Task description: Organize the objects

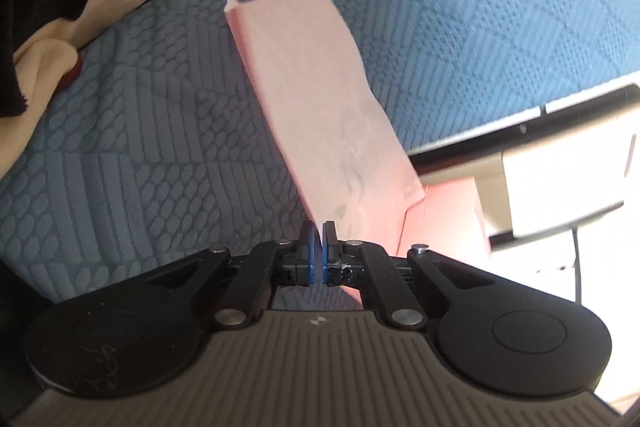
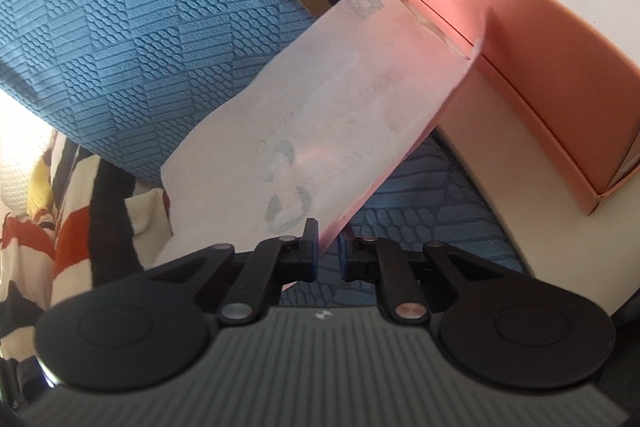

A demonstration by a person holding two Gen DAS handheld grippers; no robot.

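We hold one pink paper sheet (image 1: 320, 99) above the blue textured cushion (image 1: 140, 131), both sets of jaws pinched on its near edge: left gripper (image 1: 319, 243) closed tight, right gripper (image 2: 328, 247) apparently clamping too. To slide it into the pink box (image 2: 540, 75), we keep both hands level and the sheet taut.

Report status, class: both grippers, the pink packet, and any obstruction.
Left gripper shut on pink packet. Right gripper pinching its other end. Pink box close ahead; nothing blocking.
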